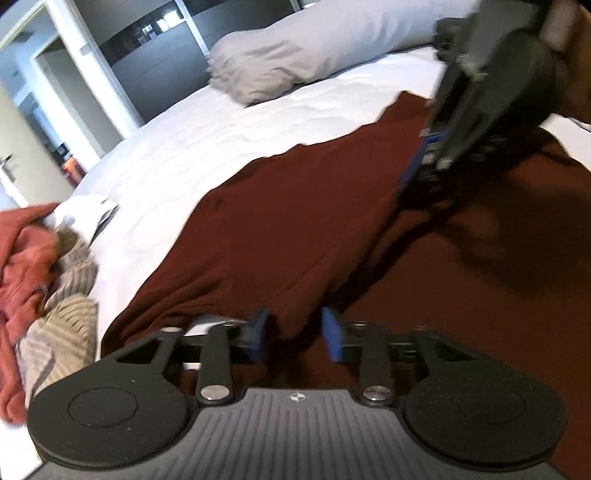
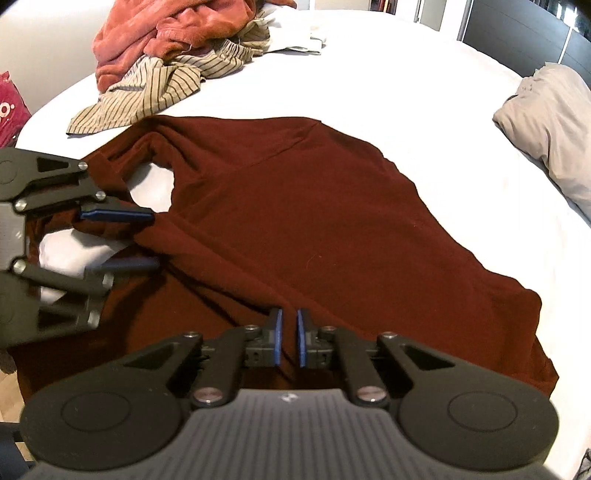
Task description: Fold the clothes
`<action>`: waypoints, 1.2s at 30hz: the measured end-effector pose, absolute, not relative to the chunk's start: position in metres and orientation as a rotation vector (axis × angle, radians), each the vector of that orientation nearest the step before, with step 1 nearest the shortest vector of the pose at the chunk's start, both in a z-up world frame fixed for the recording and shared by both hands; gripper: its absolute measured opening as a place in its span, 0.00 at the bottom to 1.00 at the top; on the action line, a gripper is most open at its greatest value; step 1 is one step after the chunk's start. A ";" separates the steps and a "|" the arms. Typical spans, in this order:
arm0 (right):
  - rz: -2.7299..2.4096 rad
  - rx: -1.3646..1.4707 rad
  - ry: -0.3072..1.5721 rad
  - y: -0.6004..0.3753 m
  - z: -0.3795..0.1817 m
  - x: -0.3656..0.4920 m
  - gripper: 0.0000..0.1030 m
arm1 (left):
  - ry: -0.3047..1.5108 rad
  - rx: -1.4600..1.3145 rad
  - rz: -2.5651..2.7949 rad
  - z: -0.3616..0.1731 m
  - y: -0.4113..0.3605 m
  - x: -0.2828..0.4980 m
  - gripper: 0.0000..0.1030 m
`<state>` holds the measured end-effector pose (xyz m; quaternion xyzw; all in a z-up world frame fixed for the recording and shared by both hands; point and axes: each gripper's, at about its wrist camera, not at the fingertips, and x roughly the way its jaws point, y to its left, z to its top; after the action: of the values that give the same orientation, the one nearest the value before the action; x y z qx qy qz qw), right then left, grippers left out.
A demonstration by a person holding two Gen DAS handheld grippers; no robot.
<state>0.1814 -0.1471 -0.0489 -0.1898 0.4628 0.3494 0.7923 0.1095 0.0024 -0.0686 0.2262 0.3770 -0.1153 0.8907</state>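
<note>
A dark red shirt (image 2: pixel 314 206) lies spread on the white bed (image 2: pixel 388 74). In the right wrist view my right gripper (image 2: pixel 289 314) sits at the shirt's near edge, its blue pads almost together with a thin fold of the cloth pinched between them. My left gripper (image 2: pixel 153 239) comes in from the left at the shirt's neck end with bunched red cloth between its pads. A taut ridge of fabric runs between the two grippers. In the left wrist view the left gripper (image 1: pixel 295 317) holds a raised fold of the shirt (image 1: pixel 295 221). The right gripper (image 1: pixel 410 184) points down onto it at upper right.
A pile of clothes lies at the far end of the bed, with a salmon fleece (image 2: pixel 166 33) and a striped garment (image 2: pixel 155 88). A grey pillow (image 2: pixel 554 129) rests at the right. A red bag (image 2: pixel 9 107) stands beyond the bed's left edge.
</note>
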 end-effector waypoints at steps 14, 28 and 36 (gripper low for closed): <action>0.715 -0.566 0.954 -0.221 -0.020 0.153 0.32 | 0.814 0.093 -0.292 -0.017 0.040 0.117 0.03; 0.616 -0.892 0.947 -0.273 -0.055 0.112 0.32 | 0.749 -0.042 -0.369 0.022 0.035 0.101 0.00; 0.563 -0.923 0.942 -0.275 -0.070 0.129 0.20 | 0.655 -0.109 -0.442 0.056 0.035 0.086 0.00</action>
<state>0.1294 -0.2752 -0.0704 -0.4229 0.4316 0.2582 0.7538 0.0861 0.0349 0.0565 -0.0533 0.3188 -0.2150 0.9216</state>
